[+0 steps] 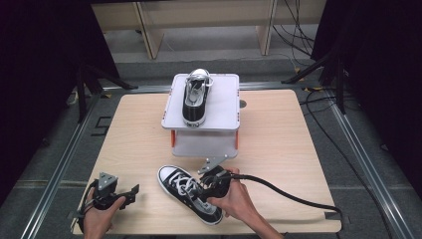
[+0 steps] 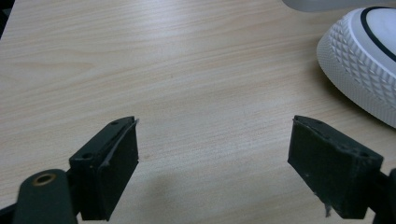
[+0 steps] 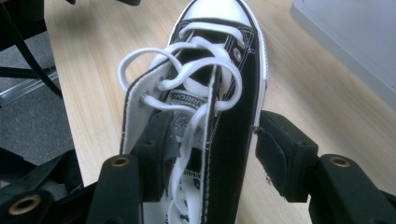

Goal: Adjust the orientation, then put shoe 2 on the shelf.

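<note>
Right tool (image 3: 212, 154): jaws straddling shoe (image 3: 219, 93) side wall, one inside, not yet pinching | left tool (image 2: 212, 168): spread, idle, shoe toe ahead-right | advice: close squarely on wall, avoid laces (image 3: 182, 70).

Two sneakers, both black with white laces and white toe caps. One sneaker (image 1: 195, 96) sits on top of the white stand (image 1: 224, 107) at twelve o'clock on the table (image 1: 278, 149); the other sneaker (image 1: 186, 191) lies on the wood at six o'clock. One stand, one table. Two grippers: the left gripper (image 1: 130, 191) at about seven o'clock, the right gripper (image 1: 209, 186) at six, each in one hand, so two hands.
</note>
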The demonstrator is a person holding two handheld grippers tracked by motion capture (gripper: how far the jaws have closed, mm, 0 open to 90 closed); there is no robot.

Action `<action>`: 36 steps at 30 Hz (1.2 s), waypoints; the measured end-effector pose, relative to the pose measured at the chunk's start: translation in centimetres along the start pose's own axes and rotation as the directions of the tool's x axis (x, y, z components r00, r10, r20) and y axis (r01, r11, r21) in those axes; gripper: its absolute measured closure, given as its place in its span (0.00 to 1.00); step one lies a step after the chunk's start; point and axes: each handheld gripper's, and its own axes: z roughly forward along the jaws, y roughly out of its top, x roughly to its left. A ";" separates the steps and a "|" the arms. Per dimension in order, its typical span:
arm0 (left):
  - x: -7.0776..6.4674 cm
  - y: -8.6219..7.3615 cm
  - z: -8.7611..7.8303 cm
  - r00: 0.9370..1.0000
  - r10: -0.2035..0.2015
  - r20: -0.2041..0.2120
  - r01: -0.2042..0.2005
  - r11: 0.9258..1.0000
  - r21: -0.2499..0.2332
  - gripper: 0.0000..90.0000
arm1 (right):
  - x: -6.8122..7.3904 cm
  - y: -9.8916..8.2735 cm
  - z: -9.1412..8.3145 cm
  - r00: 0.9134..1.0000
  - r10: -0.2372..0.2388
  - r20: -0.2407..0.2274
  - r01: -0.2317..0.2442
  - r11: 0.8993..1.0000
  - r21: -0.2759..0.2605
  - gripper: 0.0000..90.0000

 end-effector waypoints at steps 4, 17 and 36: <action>-0.1 0.1 0.3 1.000 -0.001 0.010 0.001 1.000 0.000 0.17 | -0.2 -0.1 0.6 1.000 -0.017 -0.004 0.017 1.000 0.005 0.52; -0.2 0.3 0.5 1.000 0.003 0.013 -0.003 1.000 0.001 0.17 | -0.6 0.0 1.8 1.000 0.005 -0.019 -0.004 1.000 0.004 0.65; -0.2 0.3 0.4 1.000 0.001 0.011 -0.001 1.000 -0.001 0.17 | -1.6 0.9 0.6 0.993 0.086 -0.081 -0.086 0.996 0.005 0.96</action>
